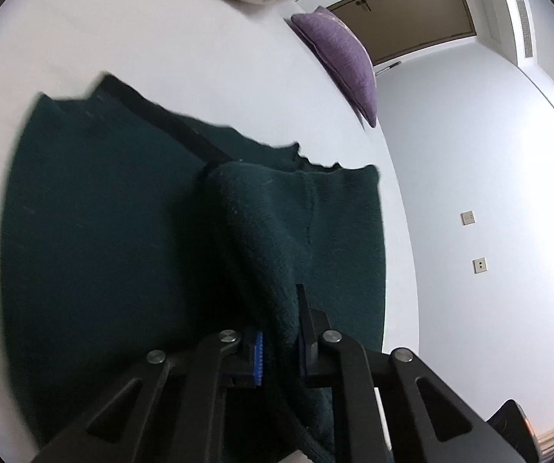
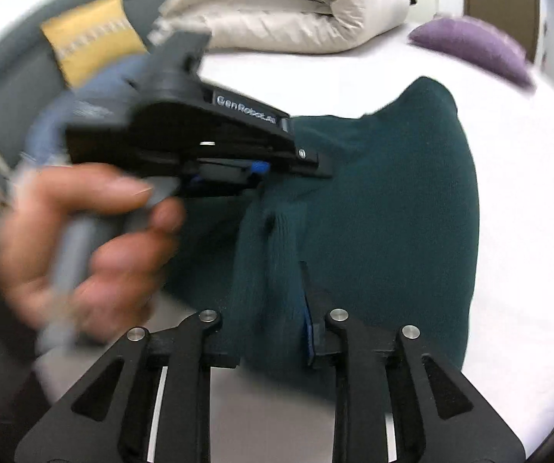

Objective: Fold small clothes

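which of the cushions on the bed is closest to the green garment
The purple cushion, lying on the white bed just past the dark green garment. The yellow cushion leans further off, against the grey headboard.

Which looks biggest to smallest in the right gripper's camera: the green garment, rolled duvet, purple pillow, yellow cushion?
1. Green garment, though nearest the camera.
2. Rolled duvet.
3. Purple pillow and yellow cushion: too alike to rank.

Right tongs [image 2: 273, 320] pinching green garment [image 2: 392, 200], left tongs [image 2: 277, 171] alongside
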Tool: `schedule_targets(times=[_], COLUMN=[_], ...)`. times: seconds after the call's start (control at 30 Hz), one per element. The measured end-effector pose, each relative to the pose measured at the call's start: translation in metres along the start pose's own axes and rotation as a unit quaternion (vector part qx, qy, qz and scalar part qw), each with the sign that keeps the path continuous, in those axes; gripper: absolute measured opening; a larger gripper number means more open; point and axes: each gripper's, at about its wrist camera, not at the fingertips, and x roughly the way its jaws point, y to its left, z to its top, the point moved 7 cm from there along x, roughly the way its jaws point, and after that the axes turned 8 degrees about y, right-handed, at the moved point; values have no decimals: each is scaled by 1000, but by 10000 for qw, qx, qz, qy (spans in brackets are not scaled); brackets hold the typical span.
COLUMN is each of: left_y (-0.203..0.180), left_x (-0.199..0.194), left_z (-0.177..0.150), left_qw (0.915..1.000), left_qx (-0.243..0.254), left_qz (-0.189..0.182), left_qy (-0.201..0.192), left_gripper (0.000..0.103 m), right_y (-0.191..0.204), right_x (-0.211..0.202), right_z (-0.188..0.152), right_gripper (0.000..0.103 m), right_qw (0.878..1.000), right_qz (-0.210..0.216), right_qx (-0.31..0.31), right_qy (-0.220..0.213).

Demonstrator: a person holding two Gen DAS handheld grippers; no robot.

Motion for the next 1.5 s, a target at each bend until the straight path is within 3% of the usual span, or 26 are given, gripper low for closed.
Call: schedule_targets(times=[0.03,0.07,0.13,0.17,0.23,0.33,0.6,0.7,0.93,1.03,1.07,1.13,1.2,1.33,1.43,1.5], left_y=[2,4,10,12,20,38,60,67,91,100,99,90,74,26,6,17], left_x=[-5,-13,-31,-37,-48,-55,-57,-62,-67,-74,-78,-91,-108,-114,-81,-54], left_z=[2,5,10,13,18,23,31,32,25,16,14,11,6,-18,-39,-44], left_qw=[10000,9999,9996,9994,9986,9979,9981,9982,9990,9986,9972,9915,9789,9602,9491,9492], left_qx=[35,110,248,292,390,389,315,281,6,-79,-27,129,387,1137,1611,1604], left_qz=[0,36,159,196,353,520,538,522,422,478,682,1181,1784,2163,2432,2563], left_qy=[5,3,0,-2,27,36,-6,-42,-160,-230,-307,-537,-918,-1350,-1188,-877], left_gripper=[13,13,13,13,13,13,13,13,13,18,25,27,28,28,28,28], right_y=[0,-3,-16,-27,-48,-57,-20,-7,13,21,23,20,16,-16,-55,-82], right_x=[-21,-36,-64,-76,-87,-76,46,72,95,102,104,103,92,34,6,4], right_z=[-6,-4,-5,-4,3,13,22,25,19,18,20,19,19,23,27,31], right_gripper=[23,29,47,62,62,62,60,60,61,61,63,63,62,62,62,62], right_qw=[9986,9969,9915,9885,9838,9847,9999,9997,9996,9995,9995,9995,9995,9933,9815,9731], right_qz=[491,715,1083,1192,1237,1095,31,223,84,63,38,38,277,1032,1611,1894], right_qx=[55,85,201,292,523,617,-71,-44,-228,-276,-291,-301,-147,352,825,1157], right_qy=[-179,-328,-698,-881,-1188,-1203,-82,30,152,151,130,70,73,-370,-620,-624])
